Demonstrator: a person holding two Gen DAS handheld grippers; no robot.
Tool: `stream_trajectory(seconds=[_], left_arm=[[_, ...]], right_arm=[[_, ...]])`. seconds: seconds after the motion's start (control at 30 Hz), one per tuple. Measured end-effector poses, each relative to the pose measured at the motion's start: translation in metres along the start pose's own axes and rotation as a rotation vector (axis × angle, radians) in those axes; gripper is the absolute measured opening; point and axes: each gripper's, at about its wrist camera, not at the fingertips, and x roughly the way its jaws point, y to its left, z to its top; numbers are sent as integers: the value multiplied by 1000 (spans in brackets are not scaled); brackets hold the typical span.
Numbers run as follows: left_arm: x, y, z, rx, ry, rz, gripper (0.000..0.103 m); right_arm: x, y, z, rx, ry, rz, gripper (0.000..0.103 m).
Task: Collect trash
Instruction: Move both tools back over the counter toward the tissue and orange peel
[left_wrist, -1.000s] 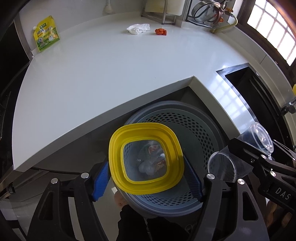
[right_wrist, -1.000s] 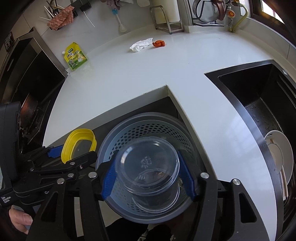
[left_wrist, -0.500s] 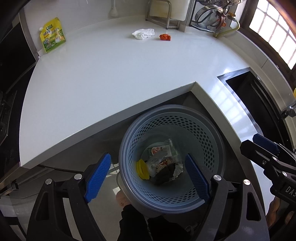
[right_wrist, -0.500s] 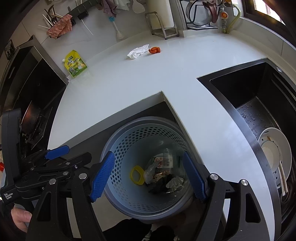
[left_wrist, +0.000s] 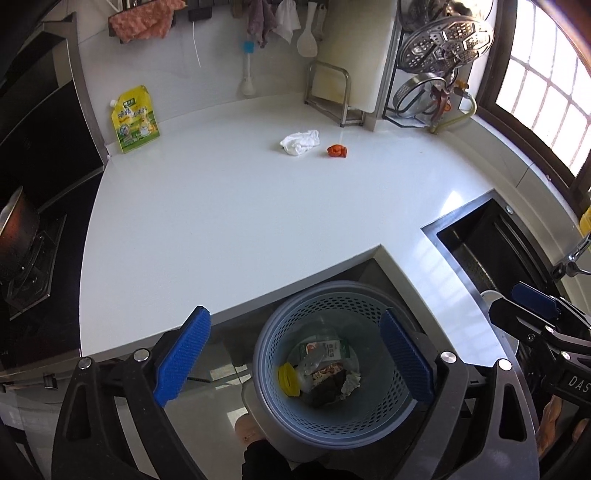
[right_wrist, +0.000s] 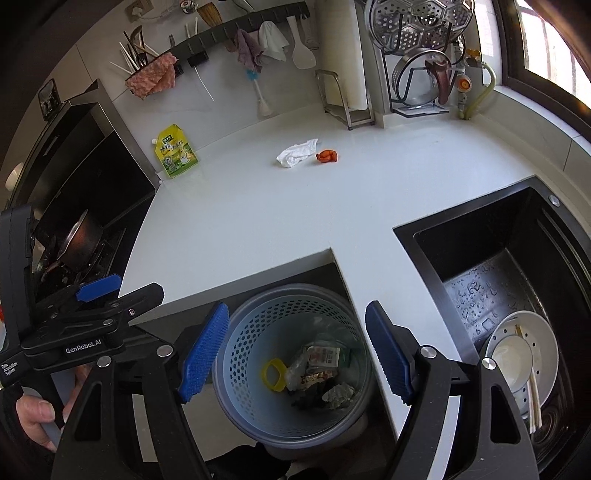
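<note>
A blue-grey perforated trash basket (left_wrist: 373, 306) stands on the floor in the counter's inner corner; it also shows in the right wrist view (right_wrist: 255, 321). Inside lie a yellow lid (left_wrist: 287, 378), wrappers (left_wrist: 325, 354) and crumpled paper (right_wrist: 338, 393). My left gripper (left_wrist: 295, 354) is open and empty above the basket. My right gripper (right_wrist: 295, 350) is open and empty above it too. On the white counter (left_wrist: 221, 221) lie a crumpled white tissue (left_wrist: 300, 142), a small orange scrap (left_wrist: 337, 150) and a yellow-green pouch (left_wrist: 133, 120).
A black sink (right_wrist: 498, 258) at right holds a white bowl with chopsticks (right_wrist: 521, 354). A stove with a pan (right_wrist: 79, 236) is at left. A rack with steamer trays (left_wrist: 436, 62) and a holder (left_wrist: 332, 92) stand at the back wall.
The yellow lid left my left gripper and the clear cup left my right gripper; both now lie in the basket. Both grippers opened and rose higher above the basket.
</note>
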Motion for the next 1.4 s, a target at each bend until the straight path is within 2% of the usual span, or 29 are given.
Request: stream_trajectory(seconds=[0.27,0.47,0.73,0.9,1.07,1.23,1.4], left_arm=[[-22,0,18,-26,-56,-6,92],[-36,14,31,-36,-78,-1,93],[-30,41,49,-37,-86,31,94],[-8,59,75,-22,-95,17,94],[29,74,113,28,-101,2,94],[82,86,154,77,-110,-10,94],[146,86,187,127,-84,-53,94]], right_arm=[[-20,-6,25,-33,-44,-15,75],[-35,-10,34,-5,-111,-33,75],[-21,-5,44,43,-119,-14,76],[8,3,59,65,-116,-37,76],[54,6,83,106,-86,-83,76],[110,1,110,159,-82,-136,76],[165,-3,141,190,-97,-176,76]])
